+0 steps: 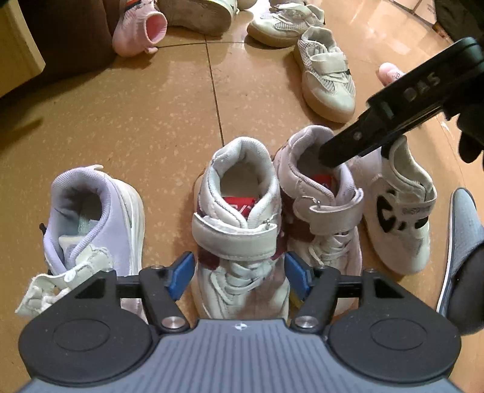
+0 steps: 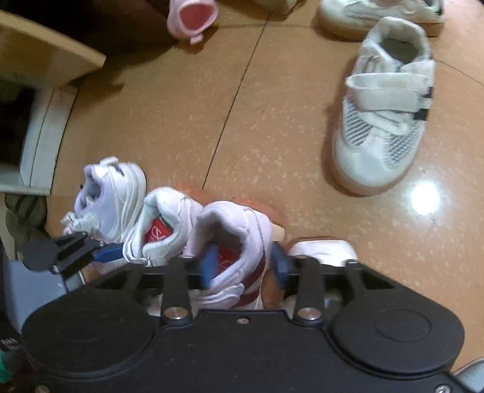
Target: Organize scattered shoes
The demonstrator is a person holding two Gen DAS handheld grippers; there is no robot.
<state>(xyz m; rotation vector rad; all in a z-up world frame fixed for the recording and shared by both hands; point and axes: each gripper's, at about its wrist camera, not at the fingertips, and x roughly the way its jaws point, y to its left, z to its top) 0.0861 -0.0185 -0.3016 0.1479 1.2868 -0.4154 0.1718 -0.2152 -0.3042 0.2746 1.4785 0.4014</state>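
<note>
Jaws wide on the left gripper (image 1: 239, 276), straddling the toe of one white-and-maroon high-top (image 1: 239, 211) without closing on it. On the right gripper (image 2: 244, 266), one pad inside the collar of the twin high-top (image 2: 239, 235), the other outside. Impossible to tell through the blur whether pinching that collar wall or merely bracketing it.

Both high-tops upright on the tile floor (image 1: 136, 121), side by side and touching, heels pointing the same way. Reads as one pair matched up. Just beside them, a lavender sneaker (image 1: 90, 211) on one flank and a white sneaker with a black logo (image 1: 399, 211) on the other, neither with a partner in sight.

Well apart and loose: two beige mesh strap sneakers (image 1: 326, 75) (image 1: 284, 27) lying at different angles, a pink sock shoe (image 1: 139, 30) tipped on its side, and a larger shoe (image 1: 199, 15) showing its sole. By this judgement, most of the sorting left to do.

Far shoes cut off at the top edge. Logo sneaker's heel hidden behind the right gripper. Grey slipper (image 1: 459, 241) cropped at the side; unclear whether worn or part of the job. No rack or shelf in view.
</note>
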